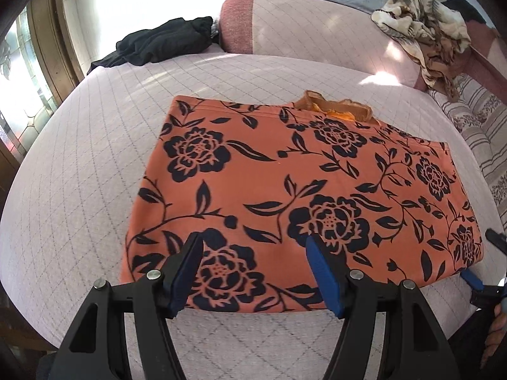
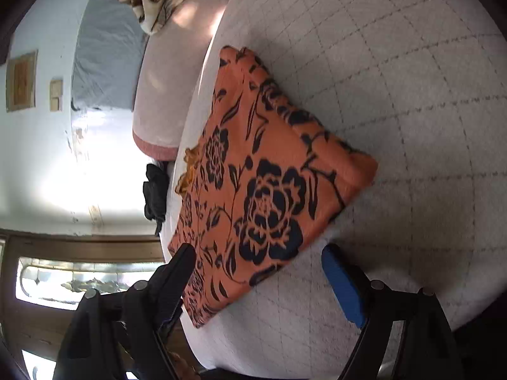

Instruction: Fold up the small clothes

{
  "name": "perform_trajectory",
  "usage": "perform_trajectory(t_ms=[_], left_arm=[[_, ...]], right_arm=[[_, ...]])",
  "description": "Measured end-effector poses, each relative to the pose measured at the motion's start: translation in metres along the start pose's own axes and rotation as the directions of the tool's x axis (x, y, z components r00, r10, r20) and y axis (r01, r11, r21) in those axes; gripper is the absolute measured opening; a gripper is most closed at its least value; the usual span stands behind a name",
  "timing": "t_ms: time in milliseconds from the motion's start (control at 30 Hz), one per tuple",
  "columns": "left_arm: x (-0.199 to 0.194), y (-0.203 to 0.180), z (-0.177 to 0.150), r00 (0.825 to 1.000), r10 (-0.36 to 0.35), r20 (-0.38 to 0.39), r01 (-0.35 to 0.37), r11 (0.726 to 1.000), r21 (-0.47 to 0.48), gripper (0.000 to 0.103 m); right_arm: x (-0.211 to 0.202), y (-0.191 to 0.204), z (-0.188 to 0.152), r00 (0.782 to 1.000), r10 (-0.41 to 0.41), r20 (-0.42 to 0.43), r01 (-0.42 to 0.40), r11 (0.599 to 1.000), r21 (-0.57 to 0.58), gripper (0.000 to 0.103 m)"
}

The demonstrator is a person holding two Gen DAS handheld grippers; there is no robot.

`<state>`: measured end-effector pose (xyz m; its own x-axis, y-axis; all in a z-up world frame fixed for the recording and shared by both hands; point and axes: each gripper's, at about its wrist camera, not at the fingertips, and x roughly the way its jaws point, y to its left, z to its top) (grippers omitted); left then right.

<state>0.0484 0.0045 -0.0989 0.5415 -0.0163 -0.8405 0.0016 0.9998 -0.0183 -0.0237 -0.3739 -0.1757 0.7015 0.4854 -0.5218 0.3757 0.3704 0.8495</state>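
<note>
Left claw [image 1: 253, 247] and right claw [image 2: 258, 262] released over floral garment [image 1: 285, 190], black clothing [image 1: 158, 44] and patterned blanket [image 1: 424, 31] beyond

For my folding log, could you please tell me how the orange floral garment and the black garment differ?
The orange floral garment lies flat, folded into a neat rectangle; the black garment is a crumpled heap. The orange one is patterned with dark flowers, the black one plain. The orange one sits nearest the open grippers, the black one far back. Both rest on the quilted bed cover.

Home bedroom, quilted pink bed cover [image 1: 79, 164], rolled bedding [image 1: 317, 22], patterned glass door [image 2: 79, 278]
</note>
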Motion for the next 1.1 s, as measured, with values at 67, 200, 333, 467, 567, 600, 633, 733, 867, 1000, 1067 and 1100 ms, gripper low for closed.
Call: perform_trajectory(t_ms=[67, 200, 333, 467, 567, 600, 633, 733, 867, 1000, 1067, 1100], left_arm=[[0.004, -0.008, -0.002, 1.000, -0.004, -0.009, 0.003, 1.000, -0.009, 0.069], [0.007, -0.017, -0.004, 1.000, 0.003, -0.016, -0.003, 1.000, -0.020, 0.069], [0.010, -0.023, -0.001, 1.000, 0.014, -0.024, -0.014, 1.000, -0.008, 0.069], [0.013, -0.024, 0.003, 1.000, 0.015, -0.021, -0.015, 1.000, -0.009, 0.069], [0.014, -0.025, 0.005, 1.000, 0.015, -0.018, -0.015, 1.000, -0.006, 0.069], [0.014, -0.026, 0.006, 1.000, 0.012, -0.012, -0.012, 1.000, -0.005, 0.069], [0.013, -0.027, 0.007, 1.000, 0.010, -0.008, -0.010, 1.000, -0.002, 0.069], [0.014, -0.029, 0.009, 1.000, 0.003, 0.001, -0.003, 1.000, 0.006, 0.069], [0.029, -0.030, 0.008, 0.999, 0.011, -0.030, -0.010, 1.000, 0.020, 0.069], [0.035, -0.027, 0.006, 0.998, -0.006, -0.058, 0.007, 1.000, 0.024, 0.069], [0.023, -0.023, 0.010, 0.998, -0.044, -0.035, 0.044, 0.999, 0.000, 0.069], [0.018, -0.022, 0.011, 0.999, -0.050, -0.009, 0.050, 0.999, -0.002, 0.069]], right_arm=[[-0.002, 0.001, 0.011, 0.999, 0.002, 0.042, -0.003, 1.000, 0.017, 0.084], [-0.001, -0.004, 0.026, 0.996, 0.025, 0.086, -0.031, 0.997, 0.066, 0.084], [0.002, 0.004, 0.028, 0.995, 0.005, 0.096, -0.007, 1.000, 0.021, 0.060], [0.003, 0.010, 0.029, 0.994, -0.028, 0.101, 0.030, 1.000, -0.011, 0.060], [0.010, 0.013, 0.030, 0.993, -0.052, 0.104, 0.054, 0.998, -0.015, 0.061], [0.011, 0.013, 0.030, 0.993, -0.051, 0.104, 0.052, 0.999, -0.013, 0.061], [0.011, 0.013, 0.030, 0.993, -0.052, 0.106, 0.055, 0.998, -0.017, 0.061], [0.014, 0.020, 0.030, 0.993, -0.063, 0.102, 0.069, 0.996, -0.056, 0.061], [0.019, 0.024, 0.029, 0.990, -0.097, 0.099, 0.107, 0.989, -0.098, 0.061], [0.019, 0.022, 0.032, 0.989, -0.096, 0.110, 0.105, 0.992, -0.072, 0.061], [0.019, 0.024, 0.032, 0.989, -0.104, 0.109, 0.114, 0.990, -0.088, 0.061], [0.020, 0.026, 0.032, 0.988, -0.111, 0.108, 0.122, 0.987, -0.101, 0.056]])
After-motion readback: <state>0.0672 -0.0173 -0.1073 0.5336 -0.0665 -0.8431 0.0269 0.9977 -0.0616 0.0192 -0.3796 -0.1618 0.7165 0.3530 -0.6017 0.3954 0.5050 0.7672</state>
